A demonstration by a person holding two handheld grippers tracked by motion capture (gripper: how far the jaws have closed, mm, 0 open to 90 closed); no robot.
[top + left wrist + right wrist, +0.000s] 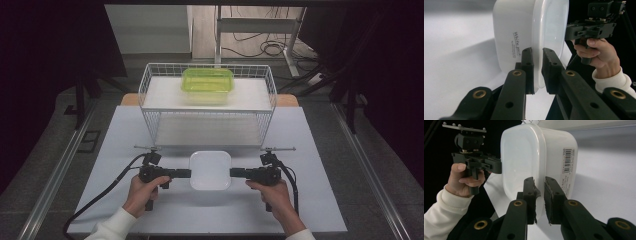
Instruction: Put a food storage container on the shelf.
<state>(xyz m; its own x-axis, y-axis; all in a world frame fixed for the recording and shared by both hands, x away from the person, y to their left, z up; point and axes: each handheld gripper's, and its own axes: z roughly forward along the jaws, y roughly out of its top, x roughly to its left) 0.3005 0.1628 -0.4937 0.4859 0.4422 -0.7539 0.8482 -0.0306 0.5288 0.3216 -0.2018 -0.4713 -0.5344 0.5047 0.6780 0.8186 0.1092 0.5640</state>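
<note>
white rounded-rectangular plastic lidded box (210, 170) seen on pale table (115, 150), just in front of white wire two-shelf rack (207, 107). box rim clamped at left edge by left gripper (538, 71), at right edge by right gripper (539, 195), jaws closed on it from both sides. green translucent plastic lidded container (207, 84) seen on rack's top shelf, well behind box.
</note>
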